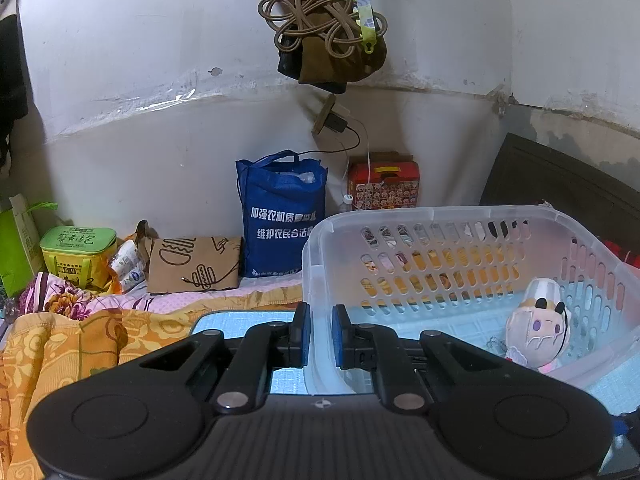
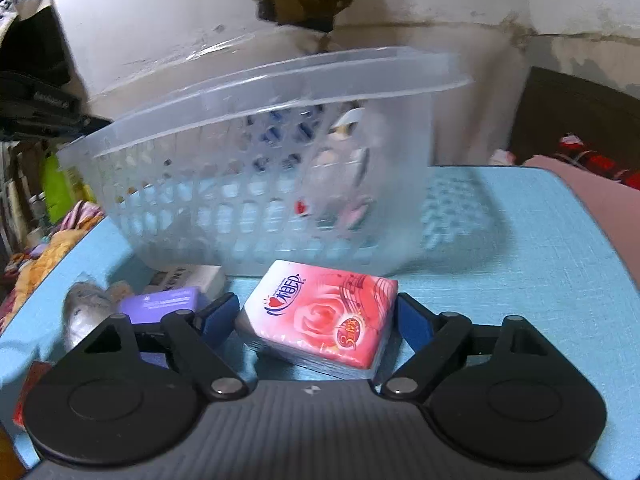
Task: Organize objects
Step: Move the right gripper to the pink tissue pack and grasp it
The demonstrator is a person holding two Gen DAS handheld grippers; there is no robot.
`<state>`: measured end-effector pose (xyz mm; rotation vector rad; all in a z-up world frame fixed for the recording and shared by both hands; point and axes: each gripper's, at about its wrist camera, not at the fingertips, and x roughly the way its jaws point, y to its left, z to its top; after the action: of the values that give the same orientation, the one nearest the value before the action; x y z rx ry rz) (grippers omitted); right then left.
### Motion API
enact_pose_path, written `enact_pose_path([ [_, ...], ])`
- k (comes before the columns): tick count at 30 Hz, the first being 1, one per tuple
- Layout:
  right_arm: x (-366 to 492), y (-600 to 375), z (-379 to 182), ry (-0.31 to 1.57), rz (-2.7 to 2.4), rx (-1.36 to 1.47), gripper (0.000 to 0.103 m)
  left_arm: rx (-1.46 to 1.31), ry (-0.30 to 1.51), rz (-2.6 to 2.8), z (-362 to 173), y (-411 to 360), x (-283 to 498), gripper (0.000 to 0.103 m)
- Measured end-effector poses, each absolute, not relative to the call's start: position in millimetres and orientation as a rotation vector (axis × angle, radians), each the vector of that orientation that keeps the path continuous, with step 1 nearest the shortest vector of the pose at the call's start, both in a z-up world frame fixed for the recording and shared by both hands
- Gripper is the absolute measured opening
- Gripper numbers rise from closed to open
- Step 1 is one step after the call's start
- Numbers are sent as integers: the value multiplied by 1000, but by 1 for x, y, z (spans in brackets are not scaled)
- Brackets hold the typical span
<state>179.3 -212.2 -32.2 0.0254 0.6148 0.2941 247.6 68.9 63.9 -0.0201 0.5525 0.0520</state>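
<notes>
Blue mat (image 2: 540, 240) on bed, cluttered wall behind. Left gripper (image 1: 319, 334) clamped on basket (image 1: 460, 216) near rim, likely steadying it. Right gripper (image 2: 316, 320) wide, straddling pink tissue pack (image 2: 320, 316) just near of basket; pads not yet pressing. Plush toy (image 1: 536, 324) already inside.

Translucent plastic basket (image 1: 440, 216); glossy tissue pack (image 2: 320, 316).

Ahead of right tool (image 2: 316, 316): we see the tissue pack (image 2: 320, 320) between its jaws, the basket wall (image 2: 248, 200) just behind.
Left side: purple box (image 2: 164, 304) crowds us.
Right side: bare worktop (image 2: 540, 248) lies open.
Basket (image 1: 440, 216) mouth: open, 1 plush toy (image 1: 536, 328) inside.
</notes>
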Motion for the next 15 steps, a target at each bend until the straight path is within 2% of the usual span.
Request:
enact_pose_path([
  [15, 167, -236, -30, 505, 287, 84, 86, -15, 550, 51, 64, 70, 246, 15],
])
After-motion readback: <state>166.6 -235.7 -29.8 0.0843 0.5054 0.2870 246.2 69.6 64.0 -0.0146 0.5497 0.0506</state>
